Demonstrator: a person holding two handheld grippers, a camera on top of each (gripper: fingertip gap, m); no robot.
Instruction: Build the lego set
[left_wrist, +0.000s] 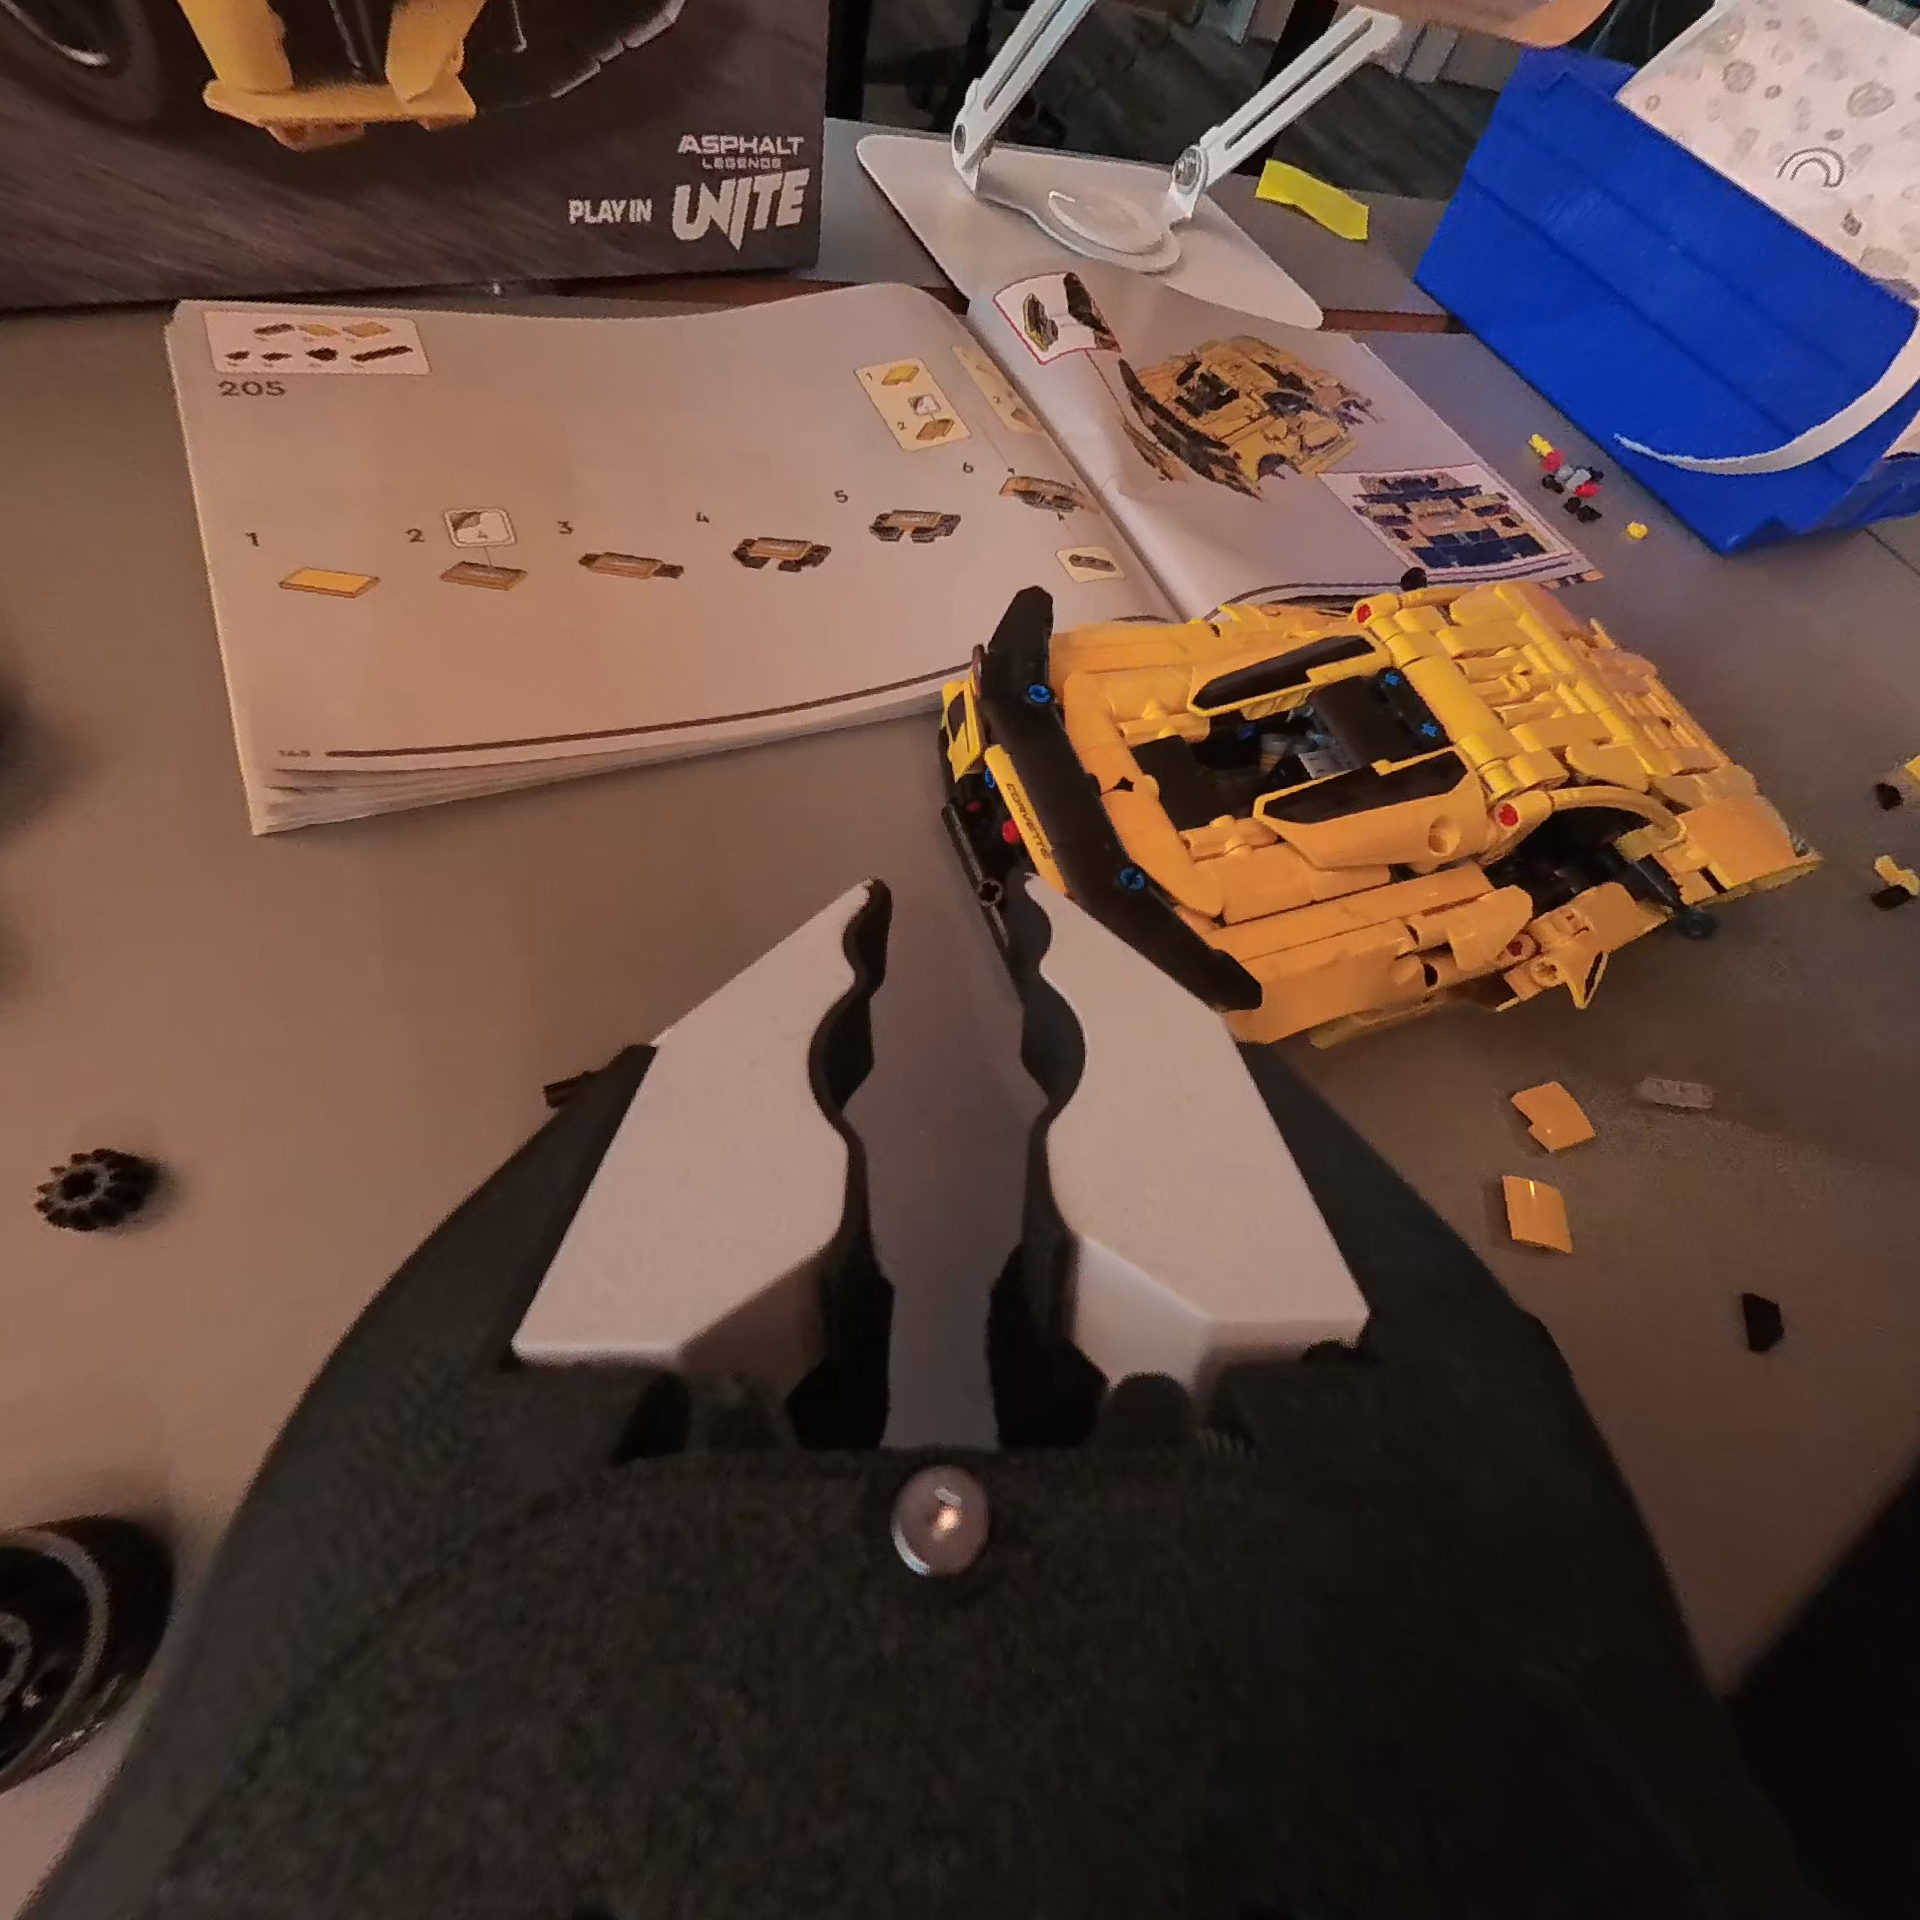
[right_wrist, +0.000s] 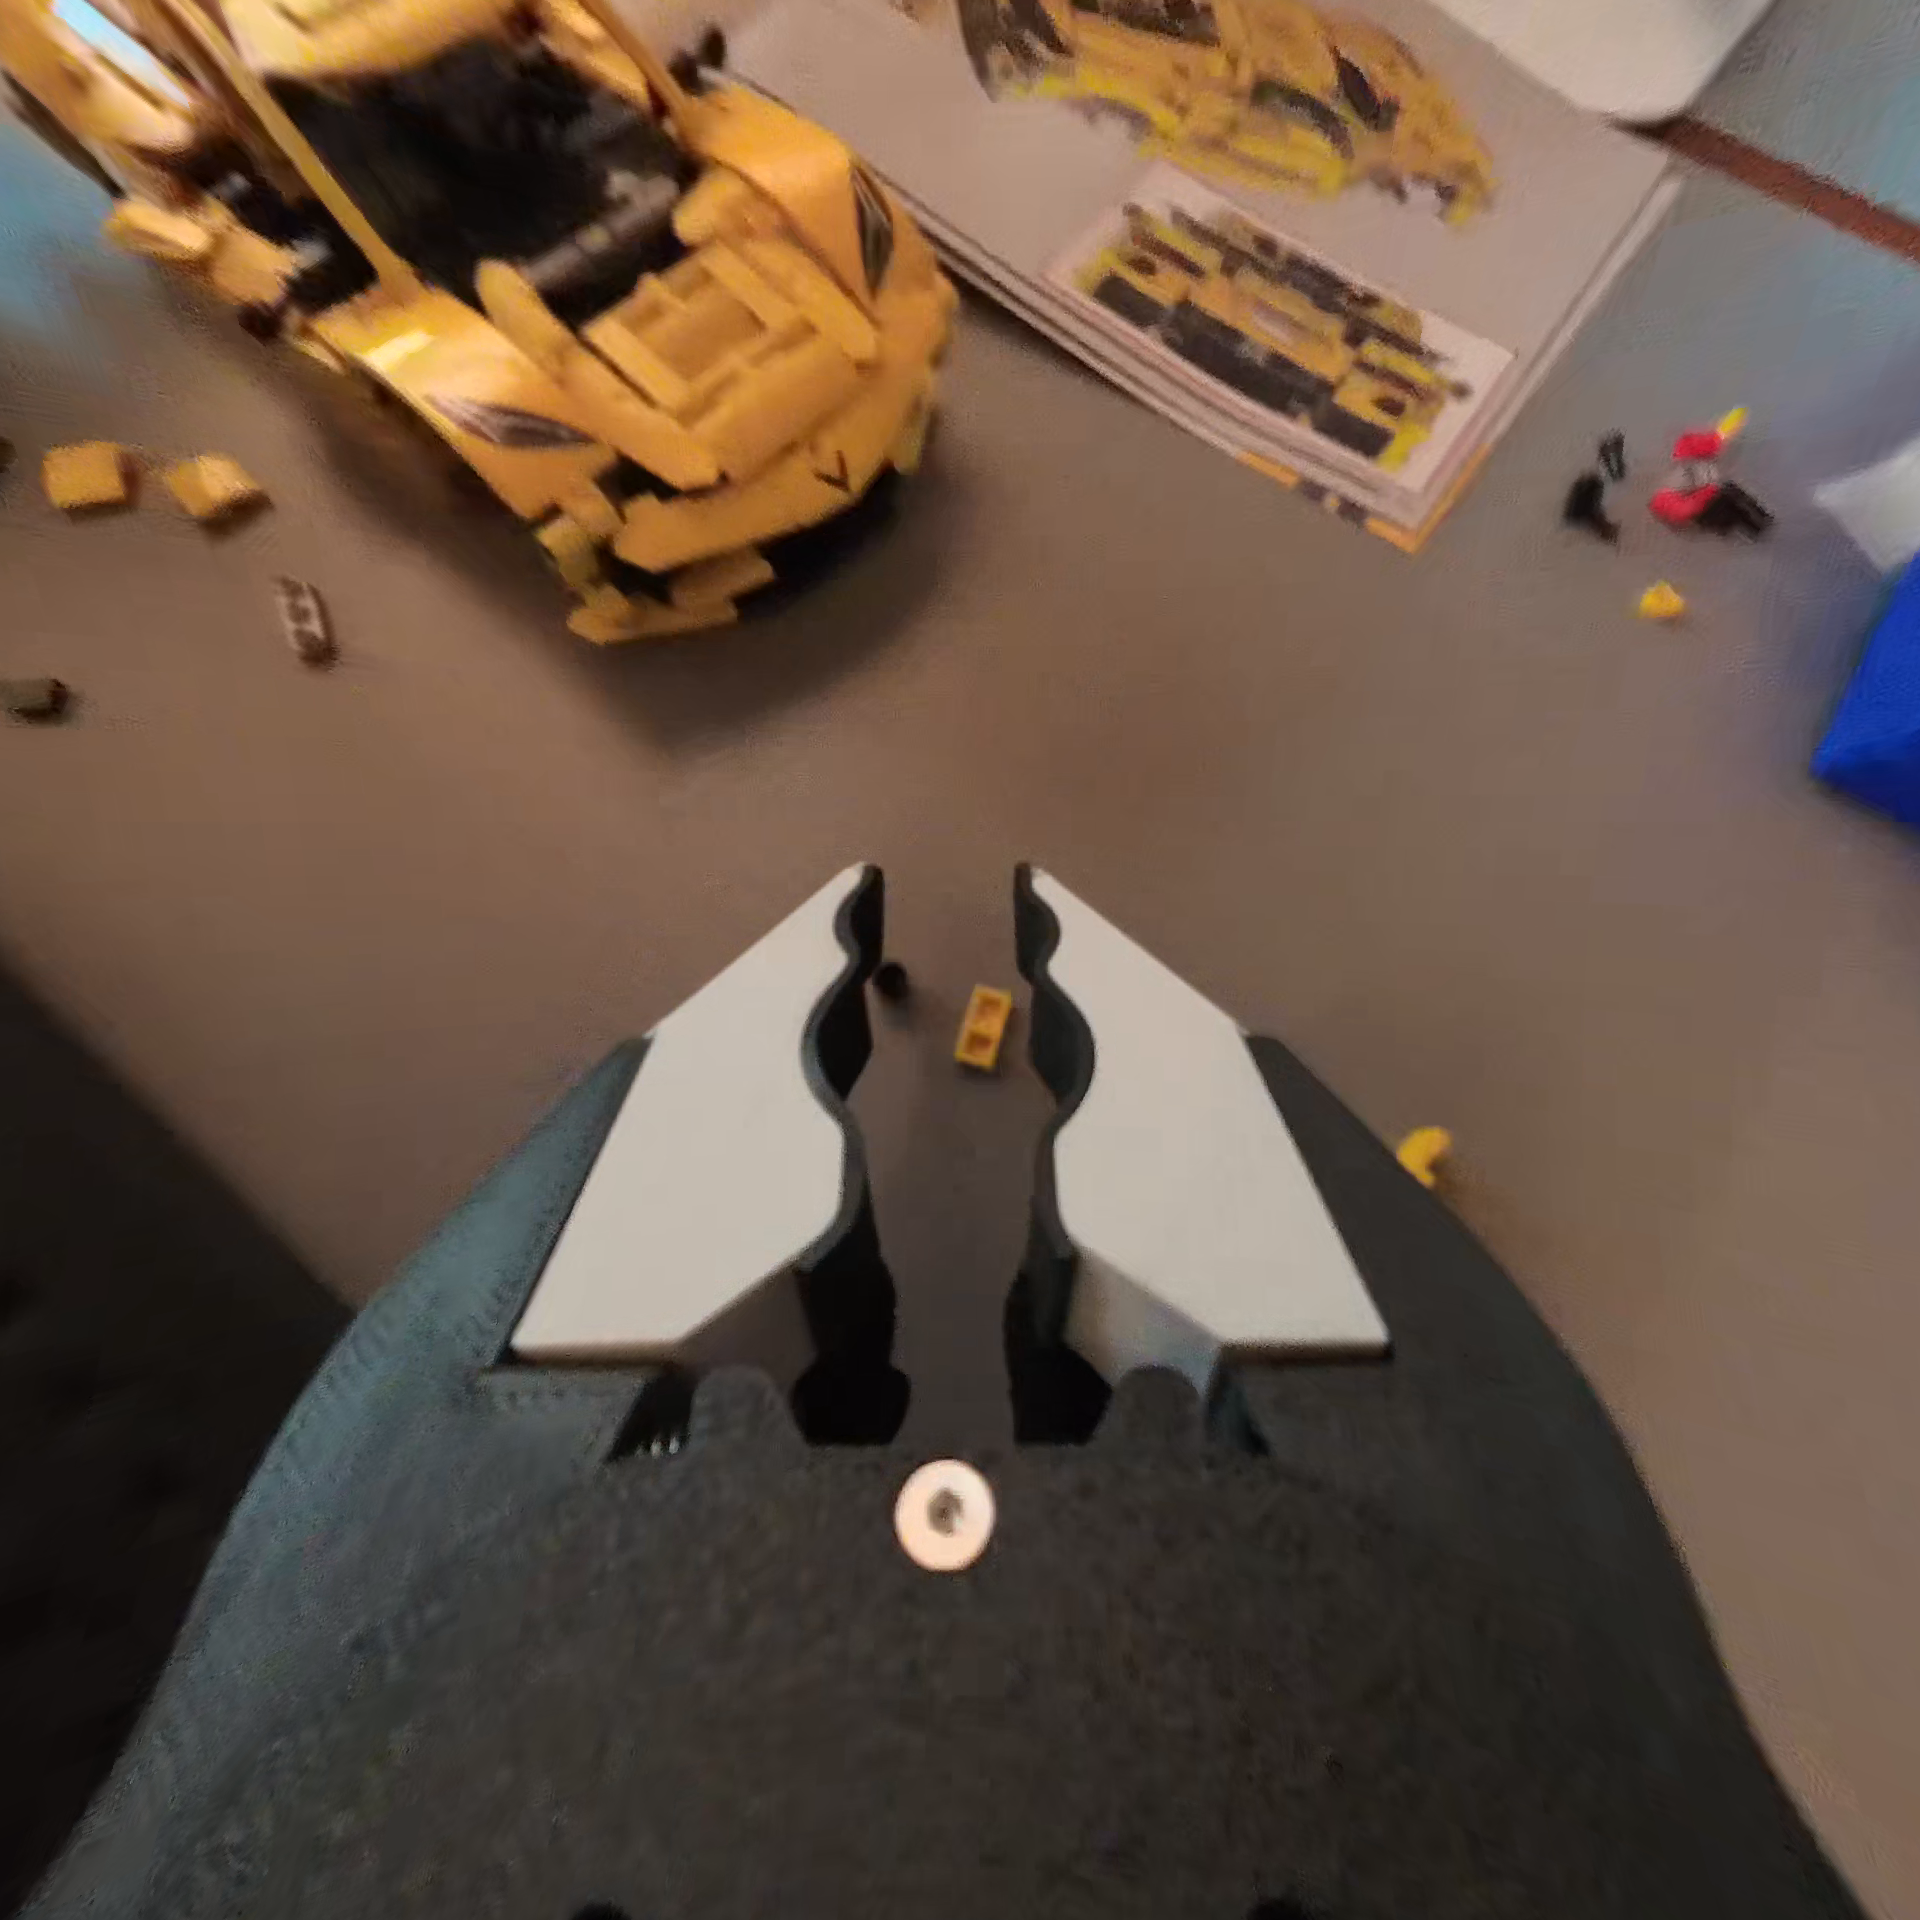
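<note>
My right claw (right_wrist: 948, 883) hangs spread over a small yellow brick (right_wrist: 983, 1027) on the counter (right_wrist: 1143, 727); closing off-centre could flick it away. Left claw (left_wrist: 948, 896), also spread and empty, sits near the yellow car (left_wrist: 1382, 800).

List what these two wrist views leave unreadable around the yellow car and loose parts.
- Yellow car, right wrist view: motion blur; rear cut off by the top-left edge.
- Black wheel, left wrist view: cropped by the left edge.
- Small yellow piece between the right gripper fingers: too small to identify.
- Blue bin: contents covered by paper.
</note>
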